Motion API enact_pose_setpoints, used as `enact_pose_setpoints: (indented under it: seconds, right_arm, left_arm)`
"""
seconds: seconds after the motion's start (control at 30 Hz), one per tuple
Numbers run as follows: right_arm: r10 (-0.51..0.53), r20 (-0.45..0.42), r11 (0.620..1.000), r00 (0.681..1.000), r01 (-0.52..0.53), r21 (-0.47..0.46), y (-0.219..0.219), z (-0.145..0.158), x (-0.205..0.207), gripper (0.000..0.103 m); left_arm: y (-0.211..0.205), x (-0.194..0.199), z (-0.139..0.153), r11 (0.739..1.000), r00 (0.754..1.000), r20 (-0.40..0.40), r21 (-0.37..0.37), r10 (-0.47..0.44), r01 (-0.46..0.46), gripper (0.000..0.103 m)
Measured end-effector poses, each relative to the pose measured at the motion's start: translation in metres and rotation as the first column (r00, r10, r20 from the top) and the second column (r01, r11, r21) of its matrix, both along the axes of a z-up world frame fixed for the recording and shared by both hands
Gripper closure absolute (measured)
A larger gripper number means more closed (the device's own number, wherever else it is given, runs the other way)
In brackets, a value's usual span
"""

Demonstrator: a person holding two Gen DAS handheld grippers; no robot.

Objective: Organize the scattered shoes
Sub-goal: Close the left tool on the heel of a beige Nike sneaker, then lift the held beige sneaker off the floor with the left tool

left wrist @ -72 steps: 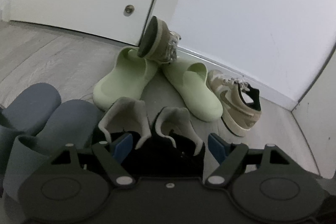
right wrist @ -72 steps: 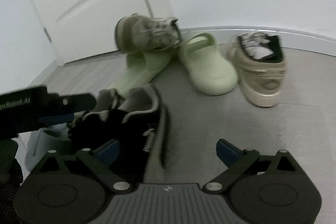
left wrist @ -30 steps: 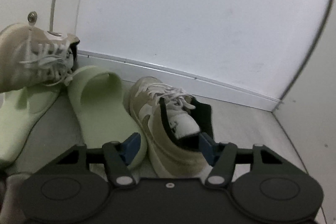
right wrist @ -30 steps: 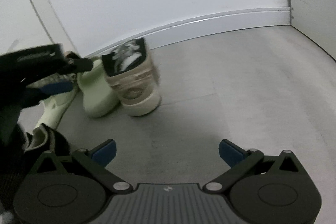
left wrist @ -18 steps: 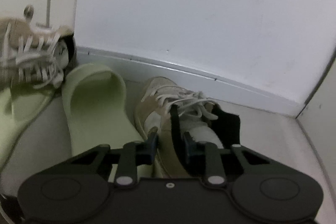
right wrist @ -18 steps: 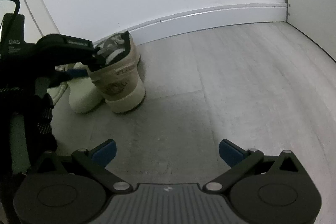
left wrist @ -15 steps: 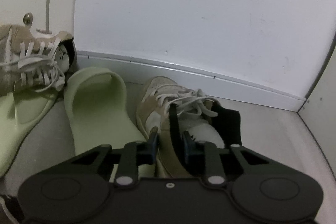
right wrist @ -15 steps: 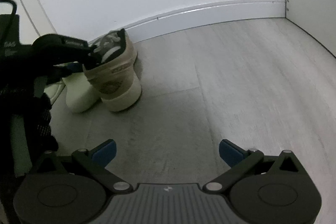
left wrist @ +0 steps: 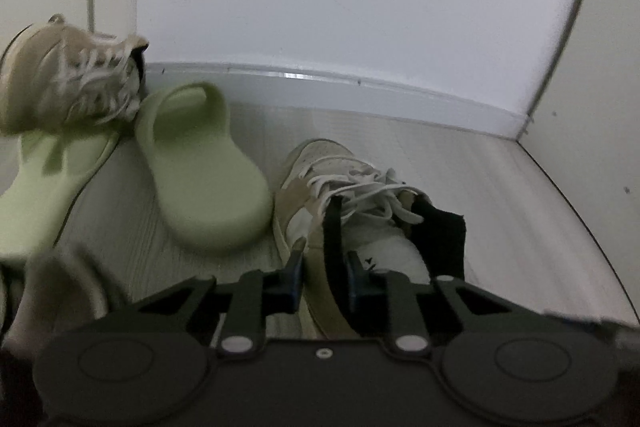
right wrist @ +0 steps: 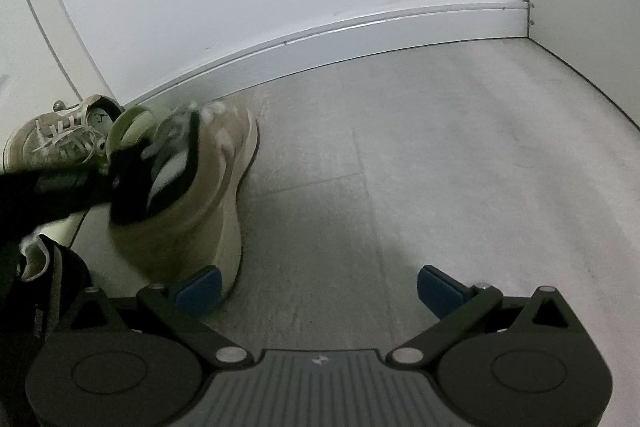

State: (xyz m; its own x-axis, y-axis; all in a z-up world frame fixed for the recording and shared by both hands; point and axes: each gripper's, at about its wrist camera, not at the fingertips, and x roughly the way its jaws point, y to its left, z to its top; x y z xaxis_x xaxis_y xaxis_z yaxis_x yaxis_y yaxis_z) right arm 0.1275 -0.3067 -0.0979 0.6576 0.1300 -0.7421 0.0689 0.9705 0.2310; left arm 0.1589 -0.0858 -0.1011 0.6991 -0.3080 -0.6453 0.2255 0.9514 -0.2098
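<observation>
1. Left wrist view: the left tongs point(left wrist: 323, 271) are clamping the side collar wall of a beige sneaker point(left wrist: 344, 195), one pad outside and one inside the opening. The shoe is sitting right at the tongs, its toe pointing away toward the baseboard point(left wrist: 360, 87). Just to the left of the tongs a green slide point(left wrist: 200, 167) is lying on the floor point(left wrist: 500, 187), close beside the sneaker's toe. Farther left, its mate point(left wrist: 48, 175) is carrying the second beige sneaker point(left wrist: 60, 83), which is tipping on its side on top of it.

2. Right wrist view: the right tongs point(right wrist: 318, 285) are standing wide apart and holding nothing, hovering over bare floor. The gripped sneaker point(right wrist: 192, 195) is appearing blurred just ahead and to the left of them, with the left tongs gripping its collar.

3. Progress, as a judgement: sorting is looking only partly done. This sneaker is in hand but not placed, its partner is lying on a slide, and the slides are splaying apart.
</observation>
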Motion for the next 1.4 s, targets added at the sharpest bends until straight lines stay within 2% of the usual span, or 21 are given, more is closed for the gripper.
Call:
enact_pose_setpoints:
  seconds: [0.17,0.37,0.63,0.67,0.8,0.83,0.93,1.0,1.03,1.1,1.17,1.27,1.4]
  right_arm:
    - [-0.017,0.007,1.000,1.000,0.017,-0.007,-0.004,0.007,-0.010,0.000]
    - [-0.023,0.021,1.000,1.000,0.024,-0.011,-0.007,0.018,-0.028,0.000]
    - [-0.003,0.026,1.000,1.000,0.003,-0.005,-0.002,0.024,-0.051,0.000]
    - [0.000,0.026,1.000,1.000,0.000,-0.004,-0.001,0.025,-0.053,0.000]
    - [0.004,0.020,1.000,1.000,-0.004,-0.004,0.000,0.026,-0.055,0.000]
    - [0.003,0.019,1.000,1.000,-0.003,-0.004,0.000,0.026,-0.055,0.000]
    - [-0.004,0.013,1.000,1.000,0.004,-0.004,0.000,0.025,-0.050,0.000]
    - [-0.006,0.009,1.000,1.000,0.006,-0.005,0.001,0.023,-0.046,0.000]
    - [-0.005,0.006,1.000,1.000,0.005,-0.006,0.002,0.021,-0.044,0.000]
    - [0.003,-0.001,1.000,1.000,-0.003,-0.008,0.005,0.019,-0.039,0.000]
    - [0.015,-0.007,1.000,1.000,-0.015,-0.008,0.008,0.016,-0.034,0.000]
    - [0.029,-0.013,1.000,0.999,-0.029,-0.003,0.012,0.012,-0.028,0.000]
    - [0.055,-0.025,0.999,0.998,-0.055,0.000,0.019,0.008,-0.019,0.000]
  left_arm:
    - [0.014,-0.050,0.003,1.000,0.999,-0.052,0.009,-0.012,0.012,0.082]
    - [0.030,-0.089,0.004,0.999,0.995,-0.098,0.036,-0.028,0.031,0.082]
    - [0.035,-0.108,0.007,0.998,0.991,-0.124,0.043,-0.040,0.046,0.080]
    - [0.037,-0.108,0.010,0.998,0.991,-0.126,0.033,-0.045,0.050,0.078]
    - [0.046,-0.110,0.024,0.998,0.994,-0.100,0.046,-0.037,0.042,0.049]
    - [0.052,-0.110,0.033,0.998,0.997,-0.070,0.058,-0.027,0.031,0.047]
    - [0.066,-0.105,0.047,0.998,1.000,-0.025,0.054,-0.013,0.015,0.046]
    - [0.077,-0.098,0.057,0.997,0.999,0.033,0.070,0.021,-0.023,0.042]
    - [0.083,-0.091,0.063,0.994,0.995,0.086,0.097,0.047,-0.055,0.036]
    - [0.097,-0.070,0.069,0.975,0.977,0.189,0.174,0.103,-0.136,0.036]
    - [0.108,-0.048,0.069,0.959,0.962,0.232,0.205,0.147,-0.196,0.036]
    - [0.130,-0.006,0.060,0.932,0.931,0.273,0.200,0.242,-0.301,0.036]
    - [0.147,0.041,0.044,0.928,0.929,0.271,0.202,0.253,-0.312,0.036]
